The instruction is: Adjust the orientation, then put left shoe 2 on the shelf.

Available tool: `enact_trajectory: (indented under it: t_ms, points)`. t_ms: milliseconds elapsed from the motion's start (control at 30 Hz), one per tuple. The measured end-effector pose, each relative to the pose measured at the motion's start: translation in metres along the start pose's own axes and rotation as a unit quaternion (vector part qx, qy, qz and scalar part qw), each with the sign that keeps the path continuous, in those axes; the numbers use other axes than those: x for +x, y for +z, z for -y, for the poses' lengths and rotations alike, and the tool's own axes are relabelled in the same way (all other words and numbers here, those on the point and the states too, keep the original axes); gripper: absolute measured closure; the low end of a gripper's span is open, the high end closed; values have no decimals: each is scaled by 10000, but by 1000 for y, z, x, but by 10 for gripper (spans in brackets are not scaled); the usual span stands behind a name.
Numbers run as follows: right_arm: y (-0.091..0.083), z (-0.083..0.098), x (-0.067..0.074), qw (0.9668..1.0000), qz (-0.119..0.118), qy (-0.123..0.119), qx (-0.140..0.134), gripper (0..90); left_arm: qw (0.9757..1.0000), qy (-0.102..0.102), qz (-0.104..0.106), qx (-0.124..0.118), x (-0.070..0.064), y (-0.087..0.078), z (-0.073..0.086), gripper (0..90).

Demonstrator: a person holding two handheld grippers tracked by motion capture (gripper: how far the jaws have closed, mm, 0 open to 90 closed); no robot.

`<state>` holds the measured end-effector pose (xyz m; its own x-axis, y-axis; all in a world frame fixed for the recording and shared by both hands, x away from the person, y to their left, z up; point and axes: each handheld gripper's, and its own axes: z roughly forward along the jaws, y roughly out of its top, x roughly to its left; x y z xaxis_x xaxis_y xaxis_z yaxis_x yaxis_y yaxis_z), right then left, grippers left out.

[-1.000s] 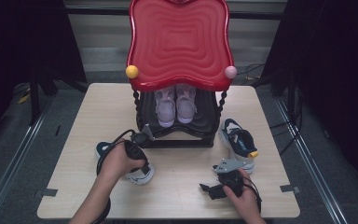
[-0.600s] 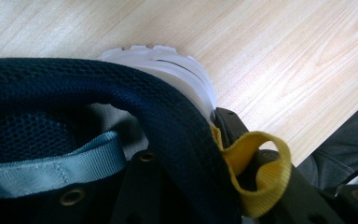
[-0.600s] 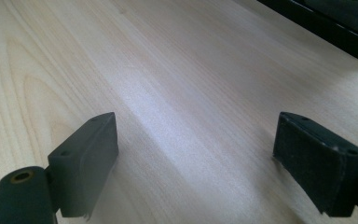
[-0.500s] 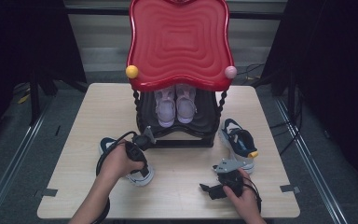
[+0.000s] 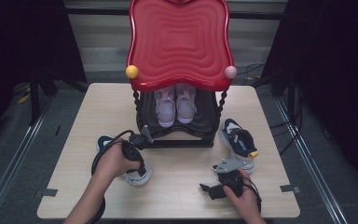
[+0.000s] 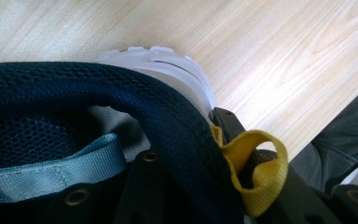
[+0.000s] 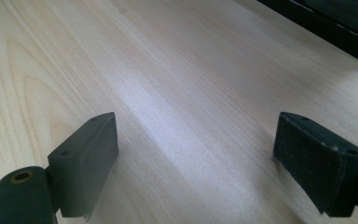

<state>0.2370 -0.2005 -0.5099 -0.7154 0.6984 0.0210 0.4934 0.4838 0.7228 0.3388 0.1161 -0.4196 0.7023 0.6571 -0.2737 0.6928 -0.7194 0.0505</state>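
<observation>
Left gripper view: jaws just closing, now clamped on the padded heel collar of a navy shoe (image 6: 74, 121) beside its yellow pull loop (image 6: 256, 172). Shoe lying on the surface (image 5: 182, 186), front-left of the black rack (image 5: 205, 135). Right gripper (image 7: 196, 158) low over bare wood, jaws wide, nothing between.

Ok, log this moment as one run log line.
left gripper: shut on navy shoe heel collar | right gripper: open over table | second navy shoe: beside rack
</observation>
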Motion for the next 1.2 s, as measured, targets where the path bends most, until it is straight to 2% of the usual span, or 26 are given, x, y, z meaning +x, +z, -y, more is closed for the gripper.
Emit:
enact_trajectory:
  t_ms: [200,567,767,1200]
  points:
    - [0,0,0,10000,-2,2,1,133,10000,37,-3,12,1,-11,0,758]
    - [0,0,0,10000,-1,2,2,133,9997,229,34,-15,0,-35,2,758]
    - [0,0,0,10000,-1,17,-7,133,9992,399,18,0,-6,-58,2,758]
    - [0,0,0,10000,-2,19,-7,133,9982,597,-40,-26,-15,-101,-2,758]
